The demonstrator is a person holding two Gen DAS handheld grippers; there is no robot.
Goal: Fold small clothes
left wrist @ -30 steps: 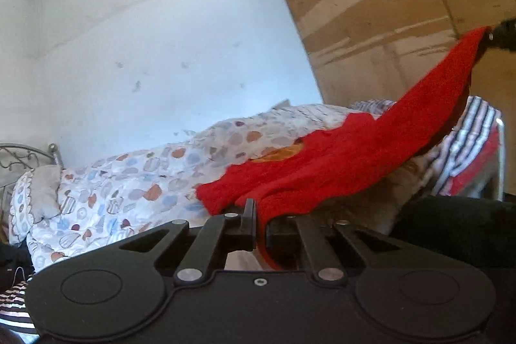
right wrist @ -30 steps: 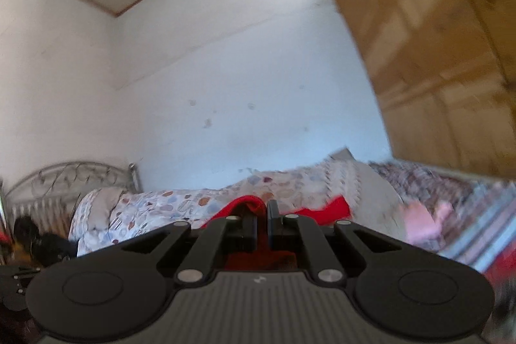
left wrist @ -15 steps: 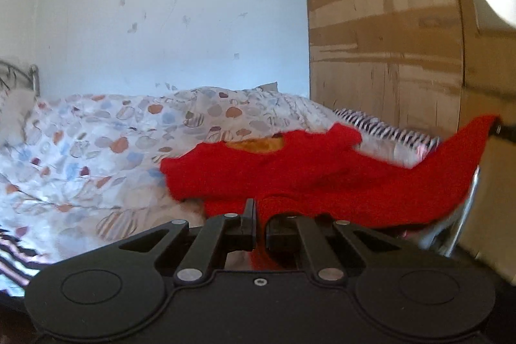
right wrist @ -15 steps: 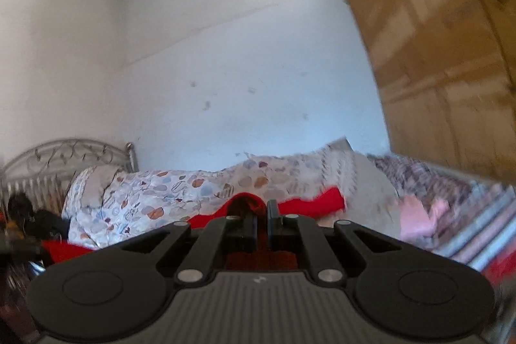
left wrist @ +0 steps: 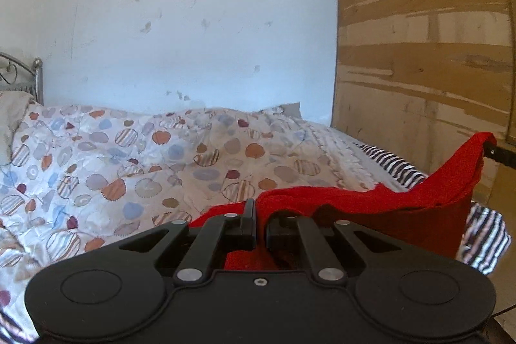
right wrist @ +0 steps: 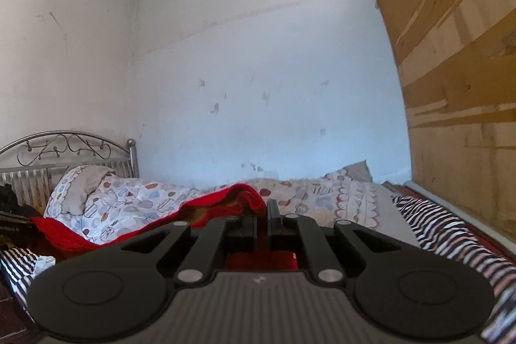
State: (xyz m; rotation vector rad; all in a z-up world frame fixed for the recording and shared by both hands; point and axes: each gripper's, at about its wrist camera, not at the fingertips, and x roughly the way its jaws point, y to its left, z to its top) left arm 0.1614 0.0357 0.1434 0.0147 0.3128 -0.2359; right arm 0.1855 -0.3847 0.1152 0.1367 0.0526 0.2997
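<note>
A bed (left wrist: 387, 157) carries a patterned quilt (left wrist: 161, 157) and pillow (right wrist: 80, 189).

Open air is seen above the bed (left wrist: 193, 157) up to the wall (left wrist: 200, 31). Rightward passage is blocked by the wardrobe (left wrist: 419, 54); the left end is closed off by the headboard (right wrist: 64, 150) and pillow (right wrist: 84, 186).

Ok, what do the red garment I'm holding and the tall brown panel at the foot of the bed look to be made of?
The red garment looks like a soft knit or fleece, matte: its surface is fuzzy and it sags between the left gripper and right gripper. The tall brown panel looks like bare plywood or similar board, unfinished: pale streaks and rough patches show, though grain is hard to read.
</note>
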